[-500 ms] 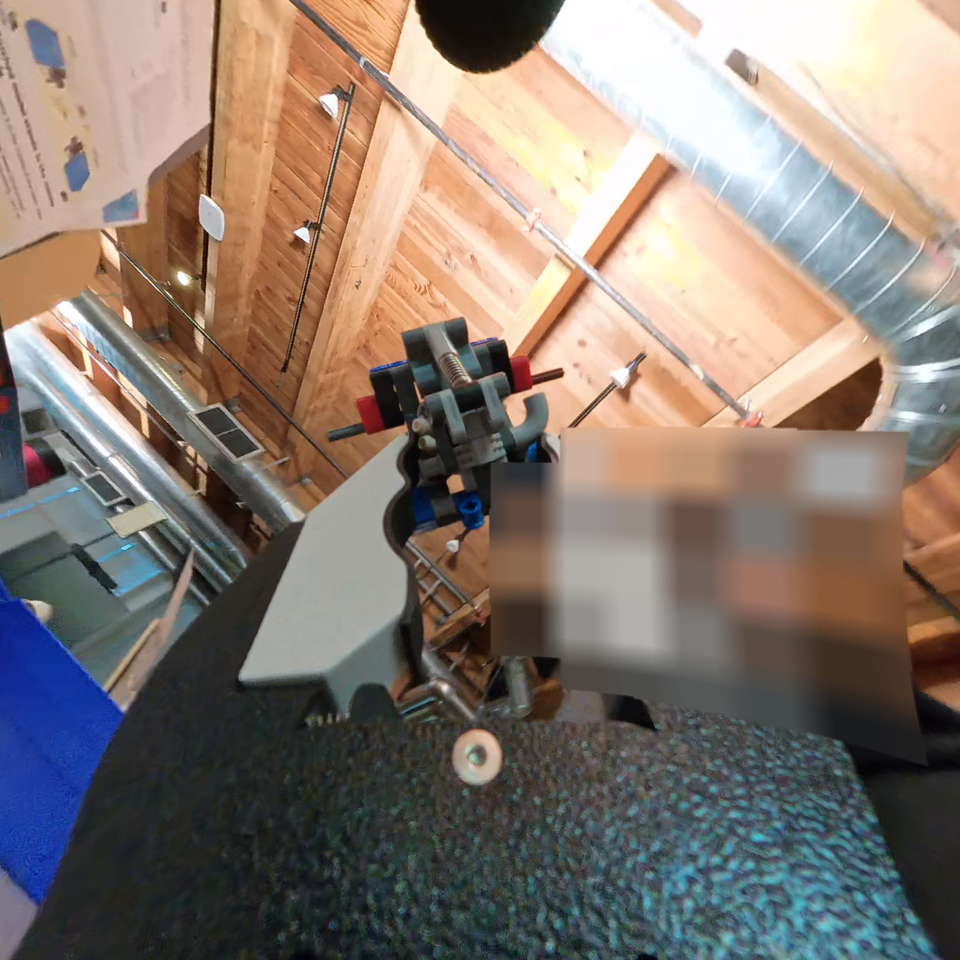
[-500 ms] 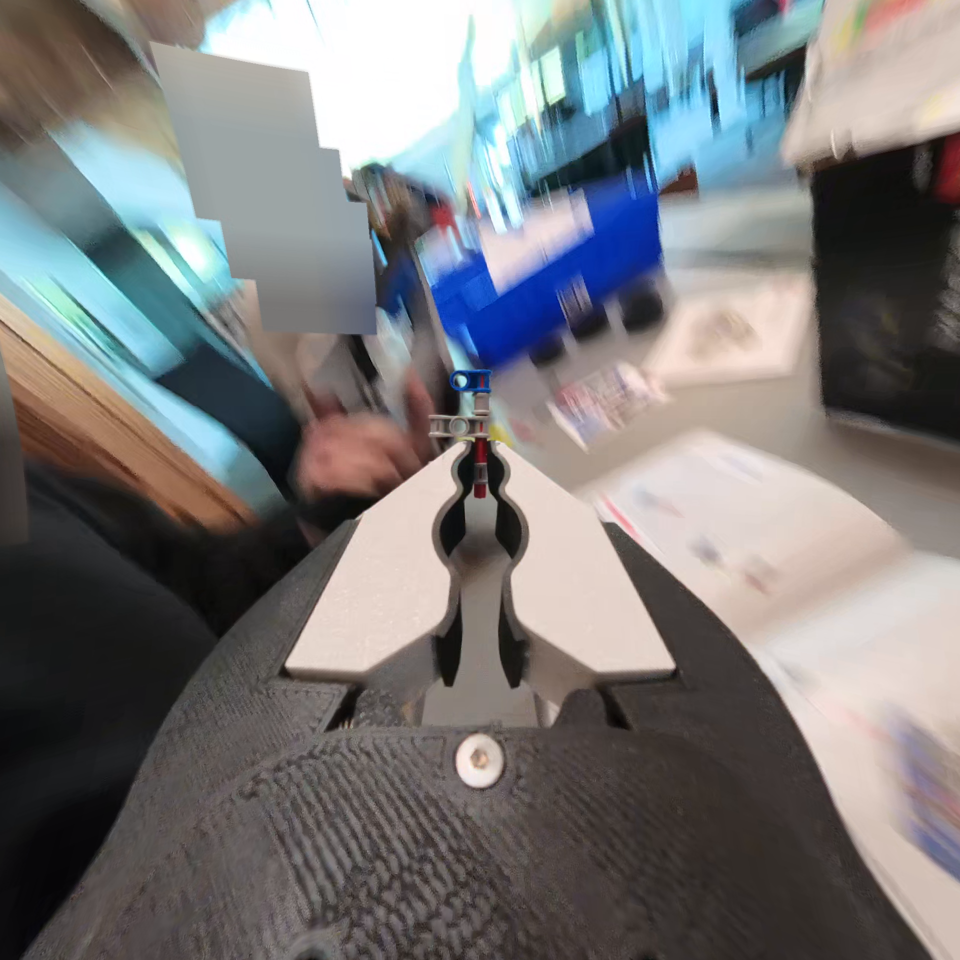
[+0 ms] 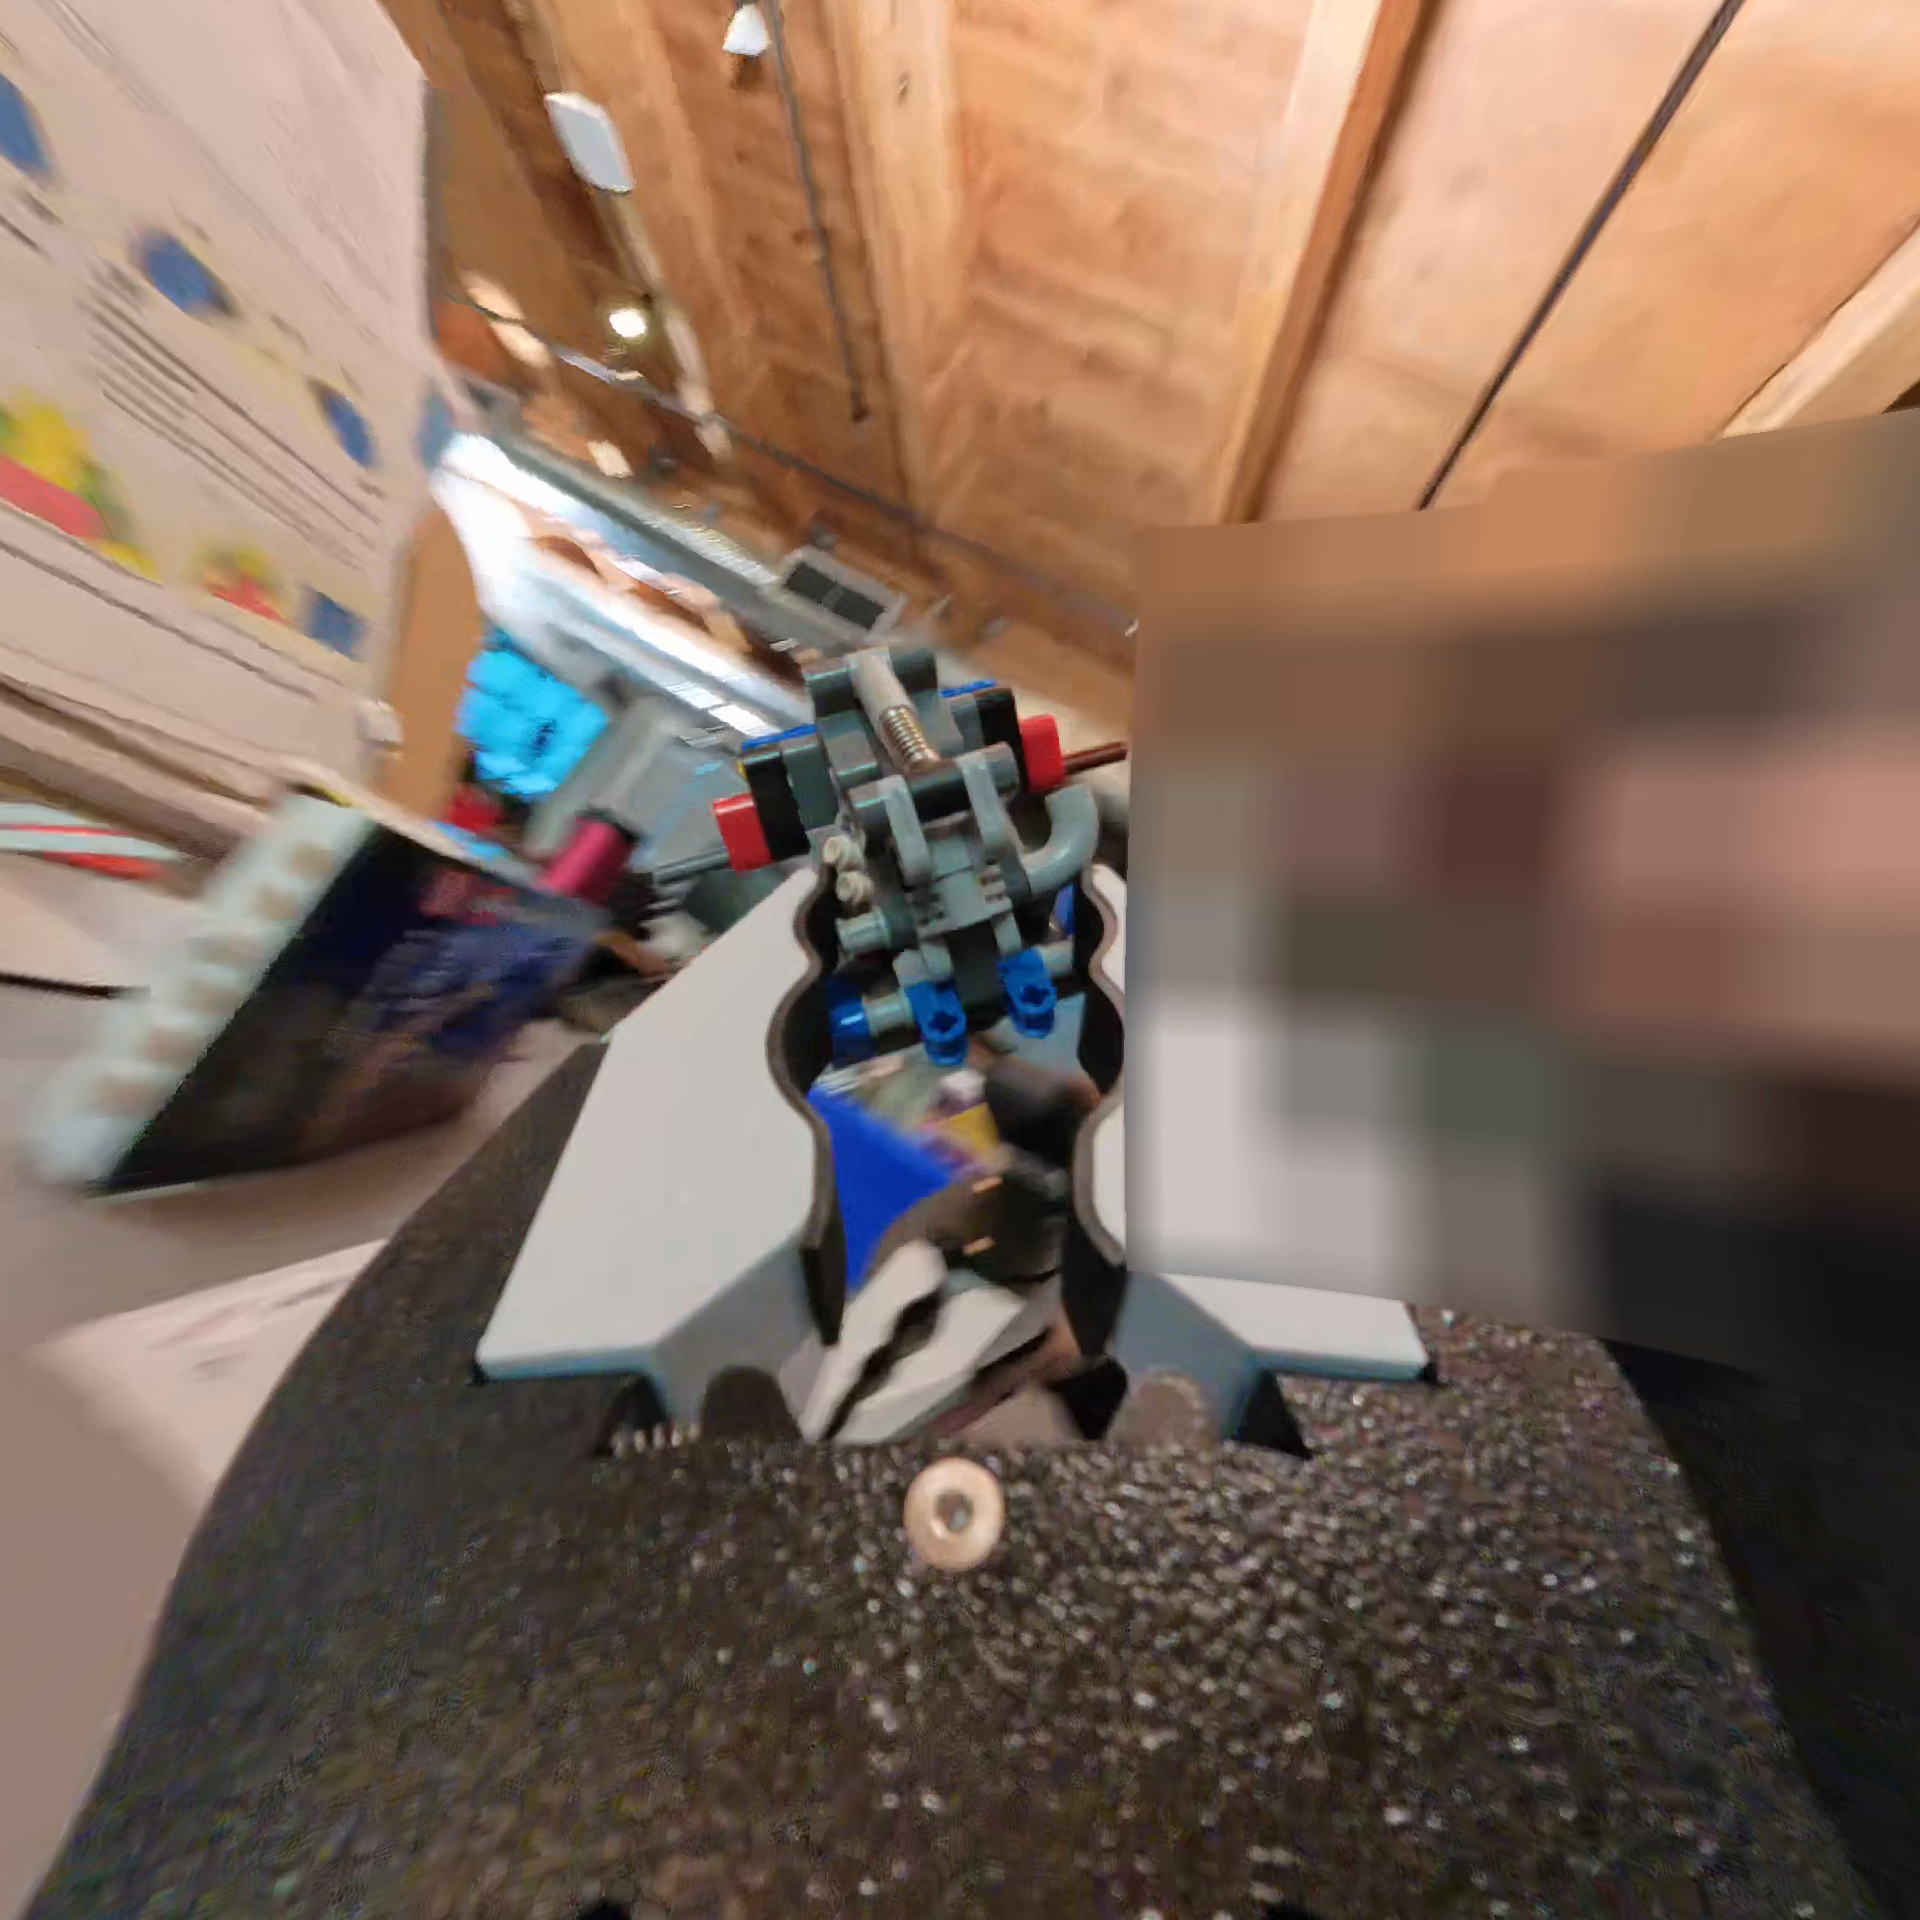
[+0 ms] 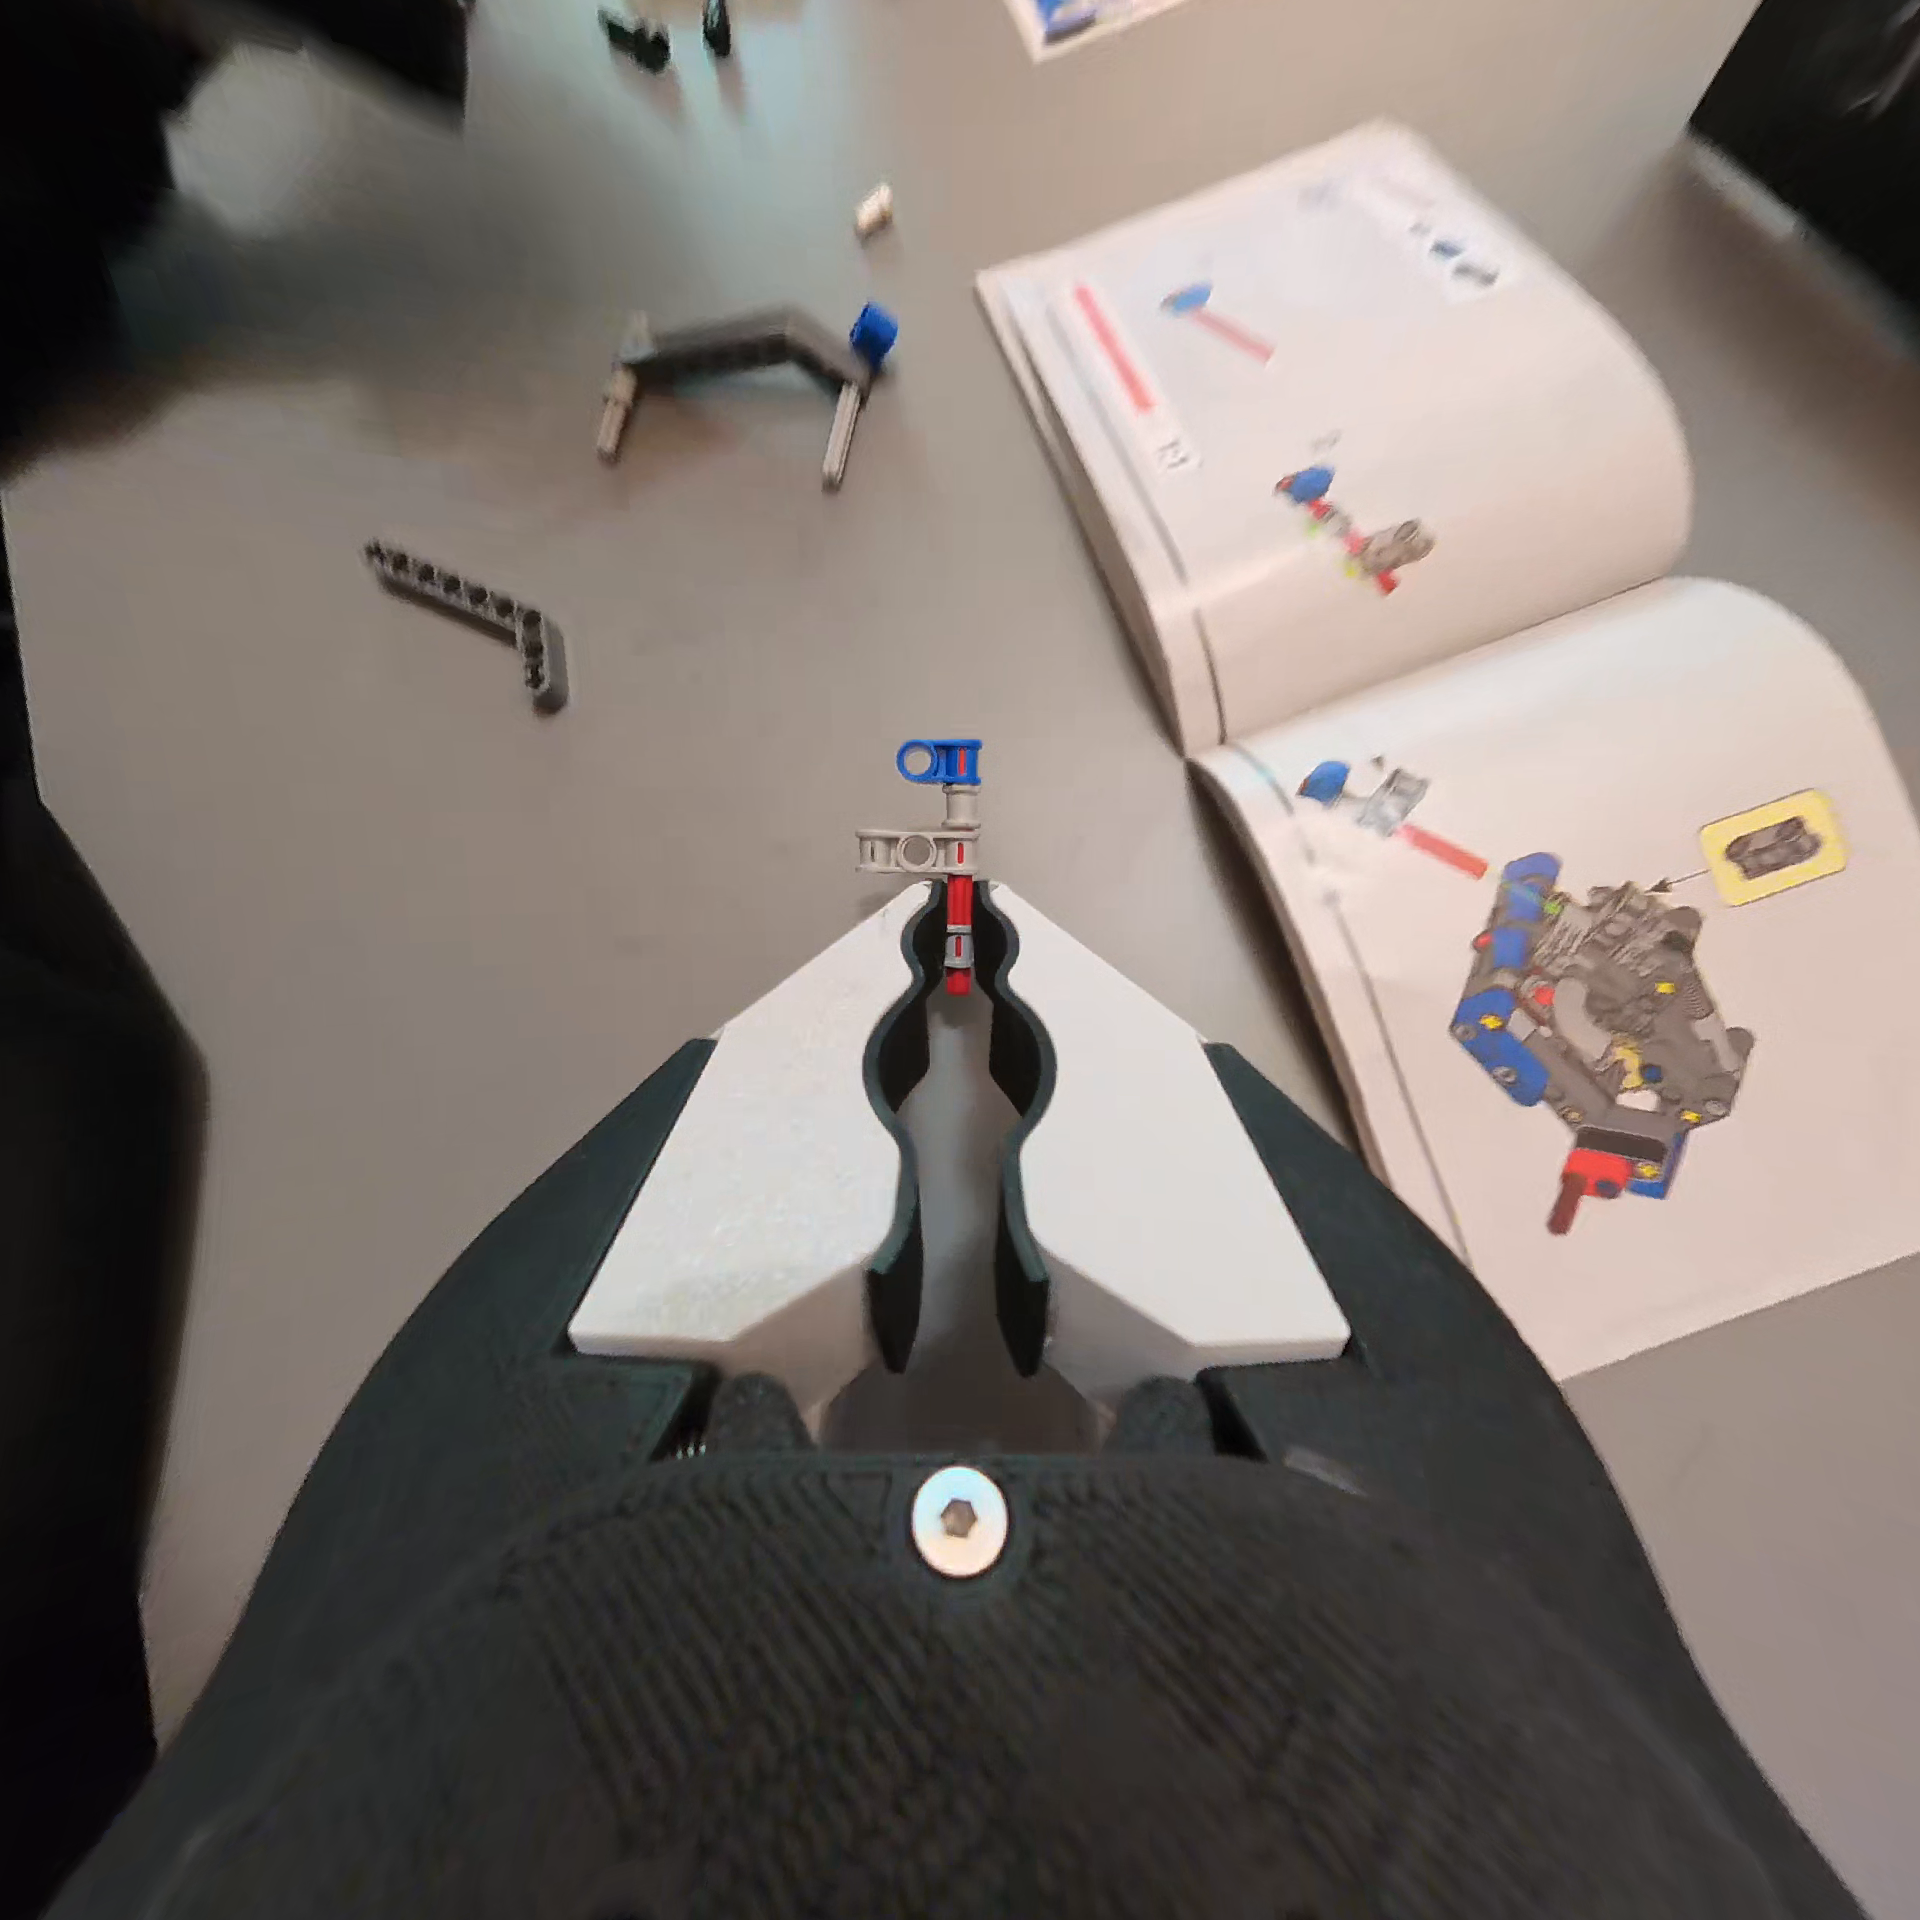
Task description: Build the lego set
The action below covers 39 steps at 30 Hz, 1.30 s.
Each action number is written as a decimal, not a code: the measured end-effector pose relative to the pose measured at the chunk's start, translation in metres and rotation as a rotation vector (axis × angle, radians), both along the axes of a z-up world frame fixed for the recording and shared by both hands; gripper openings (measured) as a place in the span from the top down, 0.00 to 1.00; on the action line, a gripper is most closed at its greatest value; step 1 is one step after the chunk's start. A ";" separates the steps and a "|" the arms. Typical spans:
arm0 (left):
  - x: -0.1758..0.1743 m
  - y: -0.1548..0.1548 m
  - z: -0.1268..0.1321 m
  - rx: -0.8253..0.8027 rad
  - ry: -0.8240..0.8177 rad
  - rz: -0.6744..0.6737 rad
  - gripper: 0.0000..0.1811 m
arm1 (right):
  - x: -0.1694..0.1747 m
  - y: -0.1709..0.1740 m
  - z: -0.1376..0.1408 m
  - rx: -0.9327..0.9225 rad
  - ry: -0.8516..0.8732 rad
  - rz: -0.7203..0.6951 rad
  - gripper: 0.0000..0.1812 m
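In your left wrist view, your left claw point(image 3: 951, 935) is clamped around the grey lego assembly point(image 3: 914, 831), which carries red ends, blue pins and a metal spring; it is lifted toward the wooden ceiling point(image 3: 1091, 312), with a blurred box point(image 3: 312, 997) down to the left. In your right wrist view, your right claw point(image 4: 958, 904) pinches a red axle point(image 4: 958, 935) that bears a grey connector and a blue one at its tip, above the grey table point(image 4: 727, 779). An open instruction booklet point(image 4: 1455, 675) lies to the right; a bent grey beam point(image 4: 468, 613) and a dark frame piece point(image 4: 738, 364) lie farther off.
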<state>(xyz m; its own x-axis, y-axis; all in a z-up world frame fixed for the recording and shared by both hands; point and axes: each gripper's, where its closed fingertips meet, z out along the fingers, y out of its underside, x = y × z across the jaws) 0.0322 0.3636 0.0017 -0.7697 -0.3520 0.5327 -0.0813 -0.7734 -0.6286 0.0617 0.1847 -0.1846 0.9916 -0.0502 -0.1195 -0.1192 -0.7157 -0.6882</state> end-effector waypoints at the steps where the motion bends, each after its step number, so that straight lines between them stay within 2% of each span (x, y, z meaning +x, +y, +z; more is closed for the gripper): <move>1: -0.001 0.009 -0.007 0.102 0.030 0.069 0.77 | -0.002 -0.001 -0.002 -0.002 0.003 0.009 0.99; 4: -0.009 0.026 -0.025 0.370 0.079 0.231 0.77 | -0.009 0.000 -0.007 -0.012 0.017 0.044 0.99; 6: -0.016 0.019 -0.037 0.521 0.094 0.247 0.77 | -0.010 0.000 -0.011 -0.032 0.008 0.055 0.99; 11: -0.012 -0.059 -0.077 0.791 0.119 0.152 0.77 | -0.017 0.002 -0.015 -0.037 0.013 0.090 0.99; 14: -0.004 -0.105 -0.110 0.960 0.158 0.093 0.77 | -0.018 0.000 -0.015 -0.043 0.012 0.081 0.99; 17: 0.000 -0.123 -0.140 1.116 0.215 0.059 0.77 | -0.021 -0.005 -0.015 -0.047 0.012 0.064 0.99; 22: 0.002 -0.115 -0.152 1.157 0.301 0.071 0.77 | -0.026 -0.010 -0.015 -0.055 -0.003 0.061 0.99; 26: -0.005 -0.118 -0.163 1.198 0.336 -0.014 0.77 | -0.026 -0.010 -0.015 -0.041 0.003 0.071 0.99; 33: -0.001 -0.124 -0.181 1.332 0.376 -0.039 0.76 | -0.027 -0.016 -0.015 -0.064 -0.026 0.108 0.98; 39: 0.003 -0.128 -0.182 1.343 0.383 -0.089 0.76 | -0.022 -0.038 -0.012 -0.098 -0.079 0.145 0.92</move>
<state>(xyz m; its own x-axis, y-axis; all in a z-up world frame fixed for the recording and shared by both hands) 0.0357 0.2354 -0.1803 -0.7010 -0.7130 0.0115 -0.4308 0.4106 -0.8036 0.0393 0.1470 -0.1962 0.9954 0.0859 -0.0426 0.0414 -0.7854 -0.6176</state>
